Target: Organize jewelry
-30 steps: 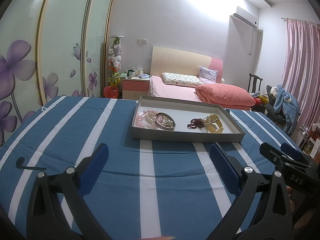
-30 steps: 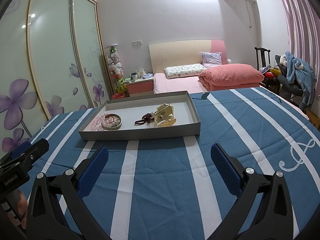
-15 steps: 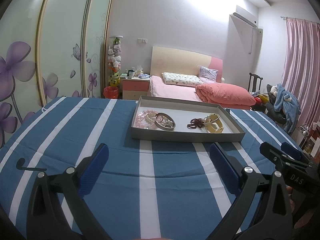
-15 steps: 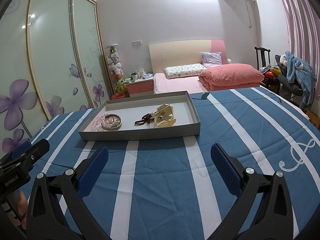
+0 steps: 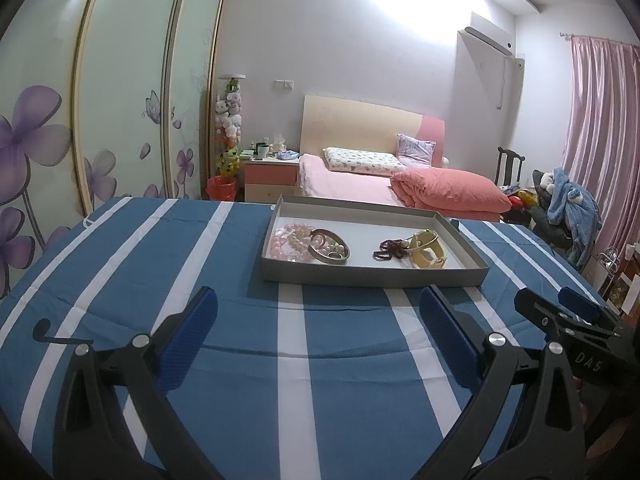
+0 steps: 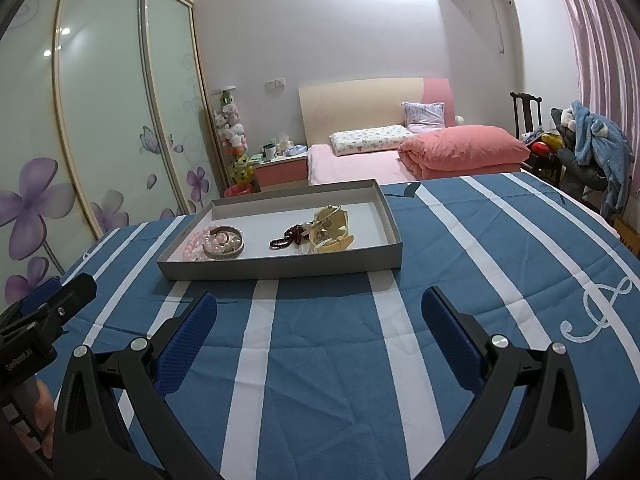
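A shallow grey tray (image 5: 372, 278) (image 6: 280, 270) sits on the blue-and-white striped cloth, ahead of both grippers. In it lie pink beads (image 5: 290, 242) (image 6: 196, 242), a metal bangle with pearls (image 5: 329, 246) (image 6: 224, 243), a dark red bead bracelet (image 5: 390, 249) (image 6: 285, 238) and yellow bangles (image 5: 428, 251) (image 6: 330, 229). My left gripper (image 5: 318, 338) is open and holds nothing, well short of the tray. My right gripper (image 6: 318, 338) is open too, equally short of it. Each gripper shows at the edge of the other's view.
The striped cloth (image 5: 160, 280) covers the whole table. Beyond it stand a pink bed (image 5: 360, 184), a bedside cabinet (image 5: 270, 174), a sliding wardrobe (image 5: 120, 100) on the left and a chair with clothes (image 5: 568, 208) on the right.
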`<state>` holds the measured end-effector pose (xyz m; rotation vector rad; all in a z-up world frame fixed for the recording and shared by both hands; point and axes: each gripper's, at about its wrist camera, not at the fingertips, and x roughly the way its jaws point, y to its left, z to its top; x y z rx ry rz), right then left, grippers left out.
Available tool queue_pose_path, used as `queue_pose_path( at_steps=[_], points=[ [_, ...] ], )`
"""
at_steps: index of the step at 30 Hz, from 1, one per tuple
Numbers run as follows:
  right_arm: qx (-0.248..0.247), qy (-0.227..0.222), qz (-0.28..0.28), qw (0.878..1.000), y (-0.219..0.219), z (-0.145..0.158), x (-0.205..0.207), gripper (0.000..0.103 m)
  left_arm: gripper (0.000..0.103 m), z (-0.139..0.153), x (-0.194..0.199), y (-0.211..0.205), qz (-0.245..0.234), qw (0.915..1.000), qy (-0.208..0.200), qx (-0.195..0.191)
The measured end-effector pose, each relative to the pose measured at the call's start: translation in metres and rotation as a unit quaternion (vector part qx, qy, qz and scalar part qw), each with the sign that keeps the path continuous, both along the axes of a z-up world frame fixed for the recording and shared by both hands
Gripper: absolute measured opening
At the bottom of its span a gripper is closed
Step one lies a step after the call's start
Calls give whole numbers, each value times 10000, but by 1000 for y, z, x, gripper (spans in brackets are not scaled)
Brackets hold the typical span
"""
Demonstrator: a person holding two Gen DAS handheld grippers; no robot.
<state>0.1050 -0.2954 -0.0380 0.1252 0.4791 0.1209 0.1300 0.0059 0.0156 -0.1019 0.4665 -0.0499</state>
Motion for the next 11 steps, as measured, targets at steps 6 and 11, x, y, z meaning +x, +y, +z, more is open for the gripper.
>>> queue_pose_path(
  at_steps=[6,11],
  points=[
    [2,-4,-5,10000,0,0,0,101,98,2,0,1,-18,10000,34,-16],
    [1,-2,-2,10000,0,0,0,101,98,2,0,1,-24,10000,36,-10]
  ],
)
